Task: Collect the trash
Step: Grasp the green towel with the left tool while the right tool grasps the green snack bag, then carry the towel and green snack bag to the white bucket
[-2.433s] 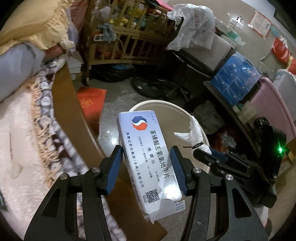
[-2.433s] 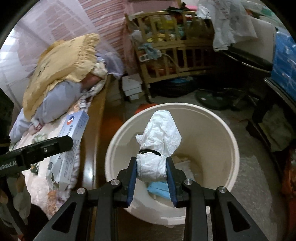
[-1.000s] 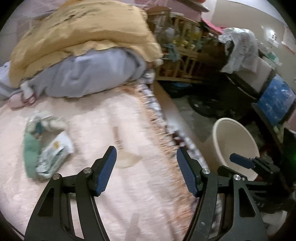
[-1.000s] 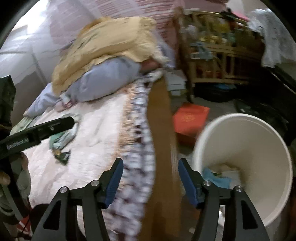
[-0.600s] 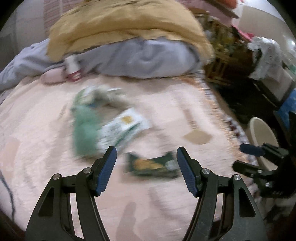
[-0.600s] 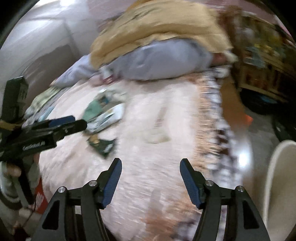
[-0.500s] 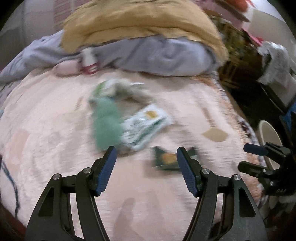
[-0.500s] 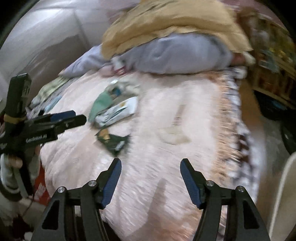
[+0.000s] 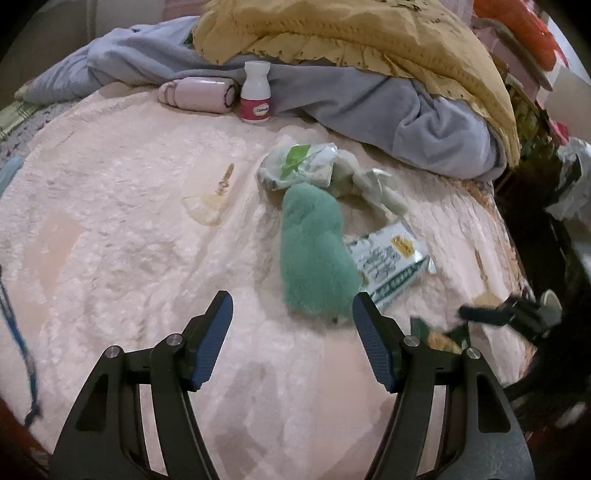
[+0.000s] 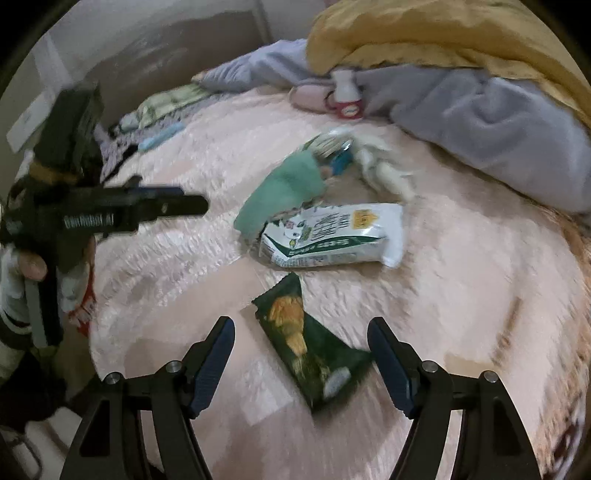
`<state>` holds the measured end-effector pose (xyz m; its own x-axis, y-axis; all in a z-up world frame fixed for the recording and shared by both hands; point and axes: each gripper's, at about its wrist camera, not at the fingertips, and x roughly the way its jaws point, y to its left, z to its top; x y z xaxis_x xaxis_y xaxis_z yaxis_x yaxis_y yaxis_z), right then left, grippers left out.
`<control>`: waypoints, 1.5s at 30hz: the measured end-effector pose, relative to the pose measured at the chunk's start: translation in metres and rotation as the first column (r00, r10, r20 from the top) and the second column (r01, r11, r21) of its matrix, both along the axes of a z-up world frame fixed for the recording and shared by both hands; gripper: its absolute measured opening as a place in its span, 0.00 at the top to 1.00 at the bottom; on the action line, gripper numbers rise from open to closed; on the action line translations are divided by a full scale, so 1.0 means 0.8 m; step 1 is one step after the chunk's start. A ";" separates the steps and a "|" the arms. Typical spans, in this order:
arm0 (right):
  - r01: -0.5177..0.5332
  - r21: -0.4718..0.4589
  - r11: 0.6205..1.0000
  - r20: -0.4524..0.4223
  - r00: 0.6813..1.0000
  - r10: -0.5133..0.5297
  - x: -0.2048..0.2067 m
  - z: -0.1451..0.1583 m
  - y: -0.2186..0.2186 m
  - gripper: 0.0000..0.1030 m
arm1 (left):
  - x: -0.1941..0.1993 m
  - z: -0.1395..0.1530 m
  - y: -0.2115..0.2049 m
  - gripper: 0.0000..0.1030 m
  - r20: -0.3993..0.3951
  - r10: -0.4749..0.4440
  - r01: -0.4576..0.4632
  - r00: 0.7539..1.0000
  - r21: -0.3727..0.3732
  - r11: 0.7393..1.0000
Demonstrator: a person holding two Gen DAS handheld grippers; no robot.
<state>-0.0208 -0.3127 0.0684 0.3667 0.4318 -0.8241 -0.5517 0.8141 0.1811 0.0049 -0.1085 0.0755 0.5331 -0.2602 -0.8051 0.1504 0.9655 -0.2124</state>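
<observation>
Trash lies on a pink fuzzy blanket (image 9: 110, 206) on the bed. A green fuzzy cloth (image 9: 314, 254) lies just ahead of my open, empty left gripper (image 9: 291, 325). A white and green packet (image 9: 391, 262) lies right of the cloth, and a crumpled white wrapper (image 9: 295, 166) lies beyond it. In the right wrist view a dark green snack packet (image 10: 310, 347) lies between the tips of my open, empty right gripper (image 10: 301, 347). The white packet (image 10: 332, 236) and the green cloth (image 10: 280, 192) lie beyond it.
A white pill bottle (image 9: 255, 92) and a pink roll (image 9: 199, 94) stand at the back by grey bedding (image 9: 406, 110) under a yellow quilt (image 9: 369, 33). The bed's right edge (image 9: 513, 258) drops to a dark floor. The left gripper (image 10: 110, 214) crosses the right wrist view's left side.
Both grippers let go of the box and tissue at the bucket, swung left over the bed, and now close in on the trash; the right one has come down around the dark green packet.
</observation>
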 end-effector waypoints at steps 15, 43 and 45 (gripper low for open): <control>0.110 0.042 0.993 0.076 0.991 -0.113 -0.028 0.025 -0.044 0.80 | 0.063 -0.035 -0.022 0.77 -0.055 -0.008 0.005 0.998 -0.066 0.998; 0.349 0.113 0.930 0.158 0.918 -0.363 -0.146 0.084 -0.161 0.79 | -0.108 0.070 -0.184 0.78 0.104 -0.304 0.313 0.947 -0.081 0.946; 0.383 0.115 0.917 0.159 0.904 -0.398 -0.156 0.086 -0.182 0.79 | -0.112 0.074 -0.207 0.78 0.114 -0.333 0.342 0.936 -0.067 0.937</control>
<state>-0.1453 -0.4586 0.1374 0.6547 0.2851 -0.7000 -0.2213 0.9579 0.1832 -0.0845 -0.2738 0.1347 0.4785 -0.5033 -0.7195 0.4886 0.8335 -0.2581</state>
